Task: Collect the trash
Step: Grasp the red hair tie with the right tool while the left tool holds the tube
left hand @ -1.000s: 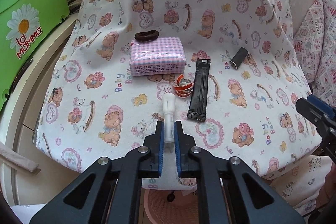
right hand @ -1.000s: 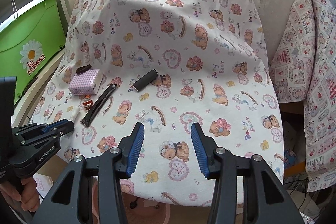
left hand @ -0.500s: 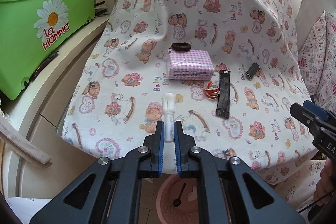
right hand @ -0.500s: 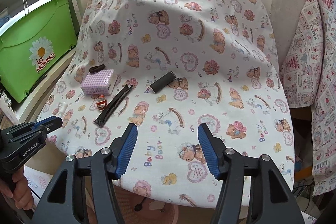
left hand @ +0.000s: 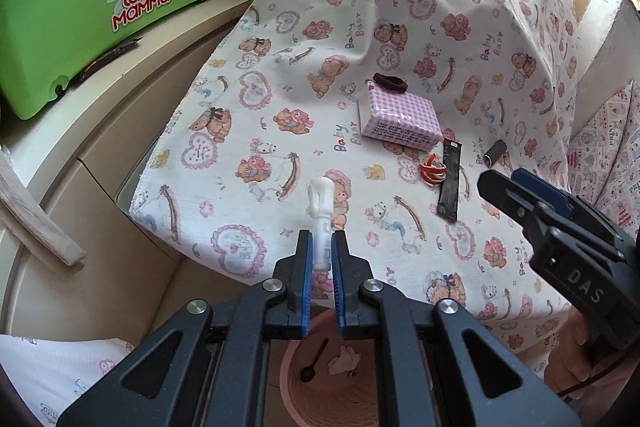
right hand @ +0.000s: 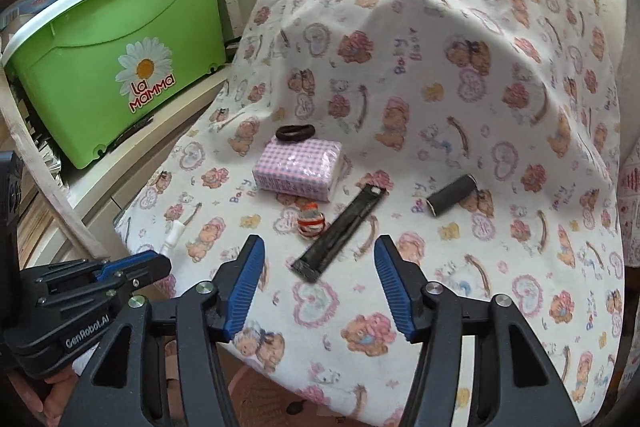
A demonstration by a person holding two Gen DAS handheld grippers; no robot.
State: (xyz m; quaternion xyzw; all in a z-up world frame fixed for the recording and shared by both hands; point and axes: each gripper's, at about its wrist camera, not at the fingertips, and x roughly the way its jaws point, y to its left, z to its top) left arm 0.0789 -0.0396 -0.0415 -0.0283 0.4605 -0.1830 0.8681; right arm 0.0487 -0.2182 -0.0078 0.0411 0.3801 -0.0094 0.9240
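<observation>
Left gripper point(left hand: 321, 259): blue-padded jaws closed on a small white plastic tube-shaped piece point(left hand: 321, 211), held upright off the cloth near the table's front edge, above a pink round plastic basket point(left hand: 304, 395) on the floor. The basket contains a dark spoon point(left hand: 314, 361) and a crumpled white scrap point(left hand: 344, 365).

Right gripper point(right hand: 320, 287): jaws spread wide, holding nothing, hovering over the front of the table.

Table cover: white cloth printed with teddy bears and hearts point(right hand: 460, 107).

Items lying on the cloth:
- flat black rectangular sachet point(right hand: 340, 233), just ahead of the right gripper;
- red-and-white curled strip point(right hand: 311, 220), just beside the sachet;
- pink checked tissue pack point(right hand: 300, 175);
- dark brown hair tie point(right hand: 295, 131), touching the pack's far edge;
- short black cylinder point(right hand: 450, 201), apart to the right.

Left of table: green plastic bin with daisy logo point(right hand: 120, 67).
</observation>
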